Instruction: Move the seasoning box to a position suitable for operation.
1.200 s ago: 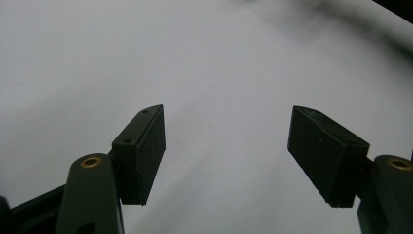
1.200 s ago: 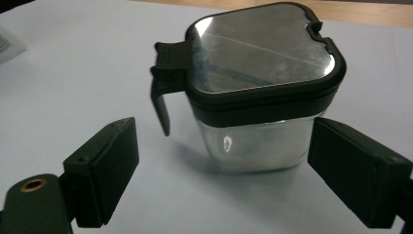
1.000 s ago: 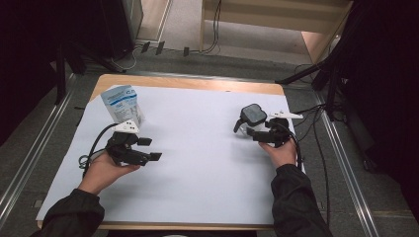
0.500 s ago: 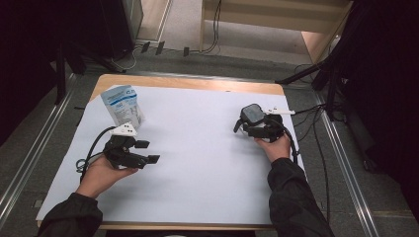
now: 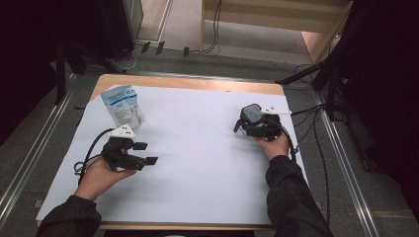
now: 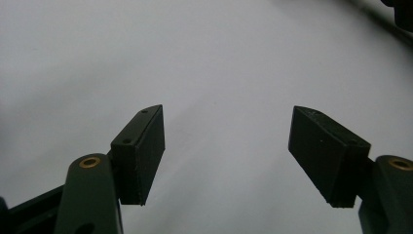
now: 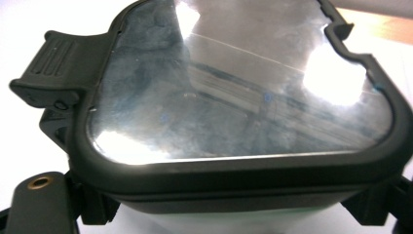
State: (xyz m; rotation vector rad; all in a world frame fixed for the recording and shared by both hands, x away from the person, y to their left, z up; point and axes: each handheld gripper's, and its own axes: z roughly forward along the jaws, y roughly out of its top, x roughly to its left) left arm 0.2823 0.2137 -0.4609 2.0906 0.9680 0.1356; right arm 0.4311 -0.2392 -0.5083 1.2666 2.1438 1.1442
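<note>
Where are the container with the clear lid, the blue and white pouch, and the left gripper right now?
container with clear lid (image 7: 234, 97), right gripper view, middle of the lid.
blue and white pouch (image 5: 123, 107), high view, printed front.
left gripper (image 6: 226, 151), left gripper view, gap midway between the open jaws.

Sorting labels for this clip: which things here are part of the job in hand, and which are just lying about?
In the job:
- lidded container, between the right gripper jaws
- left gripper, open, holding nothing

Lying about:
- blue-and-white pouch, far left on the white sheet

The pouch's (image 5: 123, 105) print is too small to read.
</note>
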